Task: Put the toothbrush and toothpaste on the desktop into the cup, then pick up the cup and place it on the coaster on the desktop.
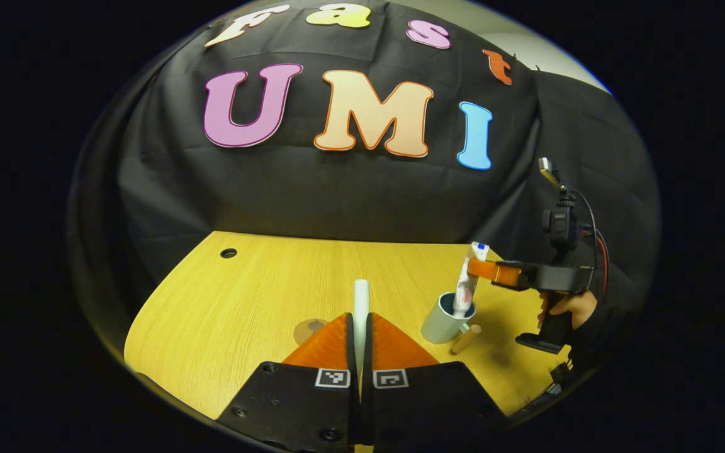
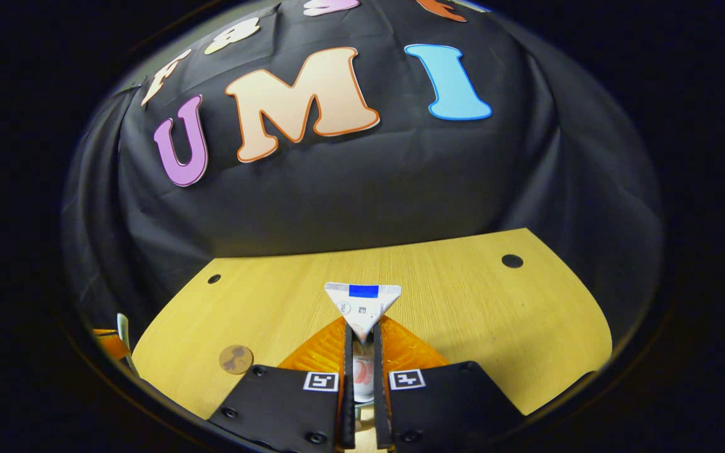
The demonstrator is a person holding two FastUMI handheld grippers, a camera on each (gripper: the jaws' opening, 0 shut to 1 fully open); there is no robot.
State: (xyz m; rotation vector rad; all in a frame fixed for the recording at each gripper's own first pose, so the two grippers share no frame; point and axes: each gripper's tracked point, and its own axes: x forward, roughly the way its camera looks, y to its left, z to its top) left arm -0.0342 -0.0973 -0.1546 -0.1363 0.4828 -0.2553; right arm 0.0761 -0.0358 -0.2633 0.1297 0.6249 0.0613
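My left gripper (image 1: 360, 319) is shut on a white toothbrush (image 1: 360, 297), which sticks up between its fingers above the wooden desk (image 1: 243, 296). To the right stands a pale blue cup (image 1: 442, 322) with a wooden handle (image 1: 466, 338). The right gripper (image 1: 481, 269), held by a hand (image 1: 573, 308), grips a white toothpaste tube (image 1: 468, 283) upright, its lower end inside the cup. In the right gripper view, my right gripper (image 2: 362, 332) is shut on the toothpaste tube (image 2: 362, 303), whose flat crimped end points up. A round brown coaster (image 1: 308, 328) (image 2: 235, 358) lies left of the cup.
The desk (image 2: 494, 314) ends at the black cloth wall behind. Cable holes sit near its back corners (image 1: 228, 253) (image 2: 512, 260). The other gripper (image 2: 109, 345) and its toothbrush (image 2: 123, 330) show at the far left of the right gripper view.
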